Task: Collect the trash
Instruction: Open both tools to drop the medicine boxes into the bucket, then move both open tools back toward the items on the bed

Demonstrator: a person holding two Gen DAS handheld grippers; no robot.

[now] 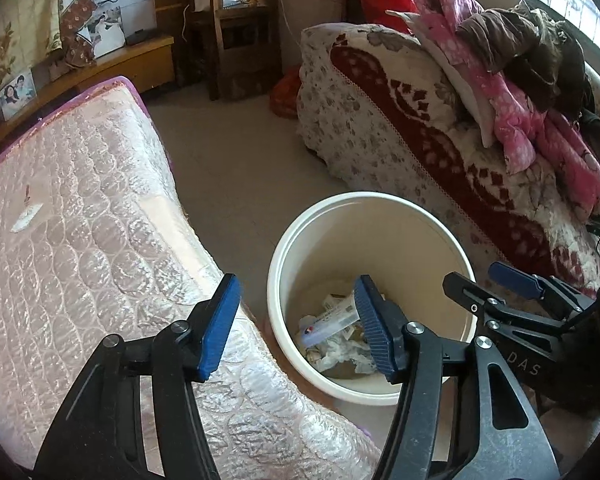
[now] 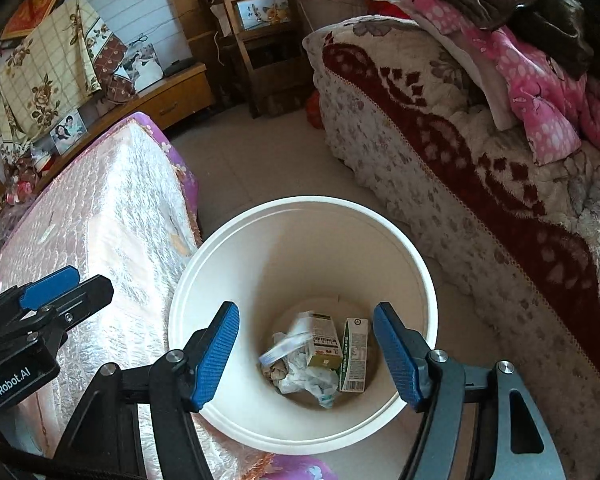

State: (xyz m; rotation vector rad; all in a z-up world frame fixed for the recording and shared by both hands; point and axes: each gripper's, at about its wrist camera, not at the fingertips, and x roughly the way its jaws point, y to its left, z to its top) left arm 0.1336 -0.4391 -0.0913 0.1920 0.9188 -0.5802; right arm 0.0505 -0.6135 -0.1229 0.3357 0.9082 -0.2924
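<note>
Both grippers, left (image 1: 296,326) and right (image 2: 306,354), spread apart and empty, above bin (image 2: 416,264). Cartons (image 2: 354,354), tissue (image 2: 320,380) inside.

We see our left gripper (image 1: 296,328) wide apart with nothing between its blue pads (image 1: 219,327). It hangs over the edge of a shiny pink mattress (image 1: 80,216) and a white bin (image 1: 284,248) on the floor. In the bin lie crumpled paper (image 1: 340,354) and a flat white packet (image 1: 332,320). Our right gripper (image 1: 496,288) pokes in from the right, over the bin's rim. A flowery red blanket (image 1: 400,120) with pink clothes (image 1: 512,120) sits behind.
</note>
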